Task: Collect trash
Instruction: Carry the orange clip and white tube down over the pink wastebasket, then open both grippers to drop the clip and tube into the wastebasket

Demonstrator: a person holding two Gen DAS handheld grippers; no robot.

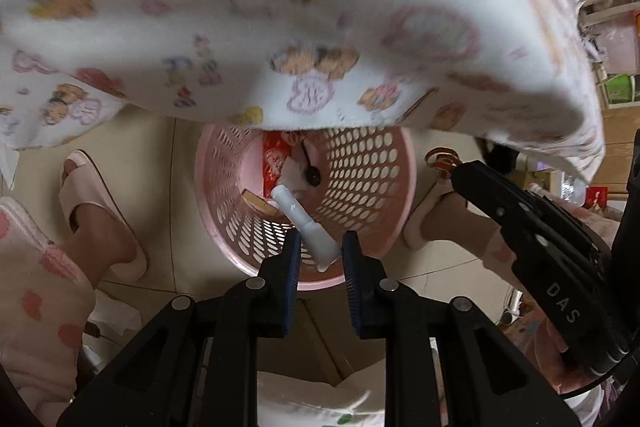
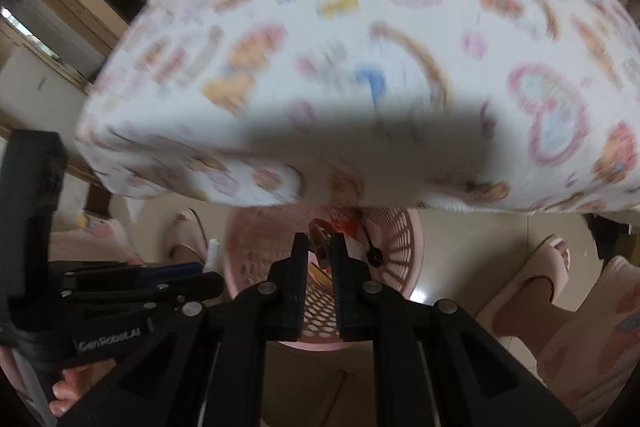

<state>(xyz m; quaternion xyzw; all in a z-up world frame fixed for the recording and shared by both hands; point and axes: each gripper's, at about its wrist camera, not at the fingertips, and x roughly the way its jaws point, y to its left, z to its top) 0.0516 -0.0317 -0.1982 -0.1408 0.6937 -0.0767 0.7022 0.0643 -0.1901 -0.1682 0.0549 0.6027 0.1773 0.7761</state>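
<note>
Tabletop (image 1: pixel 280 7), cartoon-print white cloth, fills the upper frame, blurred. Below its edge on the tiled floor (image 1: pixel 168 163): pink perforated round basket (image 1: pixel 360 163), holding a red wrapper (image 1: pixel 274 163), a small brown box (image 1: pixel 256 203) and a black spoon-like piece (image 1: pixel 312 175). Person's feet in pink slippers (image 1: pixel 92 211) either side of basket.

Left hand-held gripper (image 1: pixel 321 251): jaws apart, white plastic tube (image 1: pixel 304 223) between them over the basket rim, tilted, cap end pointing into basket; only the right pad looks in contact, so grip unclear.

Right hand-held gripper (image 2: pixel 320 259): over the basket, jaws narrowly apart, nothing clearly clamped.
</note>
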